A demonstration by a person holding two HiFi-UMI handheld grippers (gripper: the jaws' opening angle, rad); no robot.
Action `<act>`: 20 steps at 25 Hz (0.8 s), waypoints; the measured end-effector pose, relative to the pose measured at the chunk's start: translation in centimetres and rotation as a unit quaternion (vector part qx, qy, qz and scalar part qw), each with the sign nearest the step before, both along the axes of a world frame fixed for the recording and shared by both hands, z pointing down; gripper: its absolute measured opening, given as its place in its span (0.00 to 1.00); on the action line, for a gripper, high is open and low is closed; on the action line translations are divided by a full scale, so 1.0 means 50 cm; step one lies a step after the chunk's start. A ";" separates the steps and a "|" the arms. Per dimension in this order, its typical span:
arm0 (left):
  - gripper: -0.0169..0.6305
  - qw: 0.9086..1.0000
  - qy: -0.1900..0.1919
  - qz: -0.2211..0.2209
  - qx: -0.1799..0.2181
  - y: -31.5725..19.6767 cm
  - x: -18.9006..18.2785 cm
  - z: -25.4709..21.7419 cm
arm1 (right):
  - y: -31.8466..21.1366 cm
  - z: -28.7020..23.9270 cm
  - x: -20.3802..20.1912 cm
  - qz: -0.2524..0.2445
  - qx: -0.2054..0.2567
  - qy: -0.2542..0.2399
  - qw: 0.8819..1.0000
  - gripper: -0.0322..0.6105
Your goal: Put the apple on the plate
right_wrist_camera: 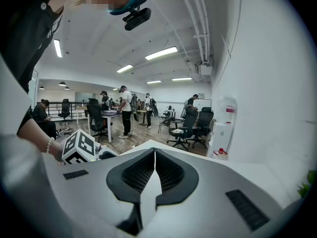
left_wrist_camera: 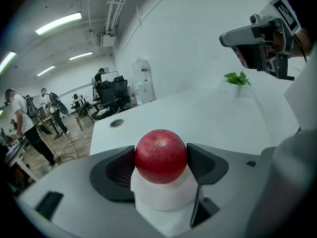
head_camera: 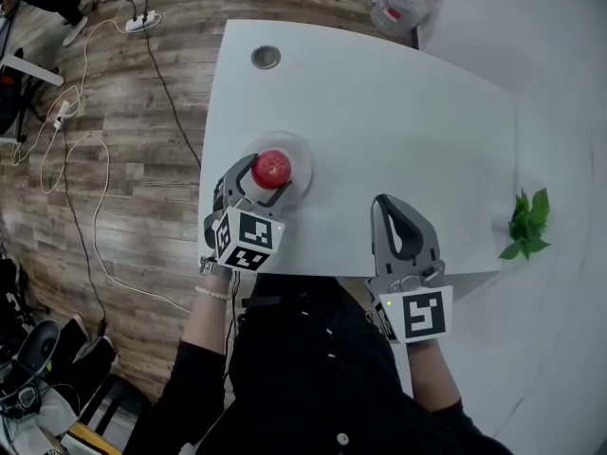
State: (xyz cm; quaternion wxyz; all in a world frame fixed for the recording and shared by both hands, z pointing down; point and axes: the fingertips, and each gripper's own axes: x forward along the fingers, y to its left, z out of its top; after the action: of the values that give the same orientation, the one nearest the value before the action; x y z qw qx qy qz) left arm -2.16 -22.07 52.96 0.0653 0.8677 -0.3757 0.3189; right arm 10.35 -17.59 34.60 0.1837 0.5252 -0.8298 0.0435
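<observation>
White tabletop (head_camera: 379,112) over wood-plank floor (head_camera: 133,159), with an open office and people in the background. Left tongs (head_camera: 266,186) were clenched on the red apple (head_camera: 272,169), pads touching it on both sides in the left gripper view (left_wrist_camera: 161,155). The apple was held stem end up over the middle of a pale plate (head_camera: 305,164) near the tabletop's left edge; whether it touched the plate could not be told. Right tongs (head_camera: 394,211) were clamped together on nothing, the pads meeting in the right gripper view (right_wrist_camera: 154,167), hovering at the near tabletop edge well apart from the plate. Round cable grommet (head_camera: 266,57) sat at the far left of the tabletop, a small green potted plant (head_camera: 526,224) at the right, a water jug (head_camera: 403,3) beyond the far edge, and a power strip (head_camera: 142,22) with cables on the floor.
</observation>
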 end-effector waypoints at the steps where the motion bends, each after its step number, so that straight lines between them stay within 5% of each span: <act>1: 0.55 1.000 -0.001 0.000 -0.001 -0.001 0.000 0.004 | 0.000 0.001 0.000 0.000 -0.001 0.001 1.000 0.12; 20: 0.55 1.000 0.023 -0.011 0.002 -0.005 0.012 0.035 | 0.005 0.018 0.004 -0.009 -0.009 0.003 1.000 0.12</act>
State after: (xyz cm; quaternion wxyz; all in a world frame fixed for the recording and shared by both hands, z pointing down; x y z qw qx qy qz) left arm -1.55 -22.31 54.73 0.0755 0.8709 -0.3840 0.2972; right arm 10.57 -17.35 35.52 0.1910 0.5159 -0.8337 0.0480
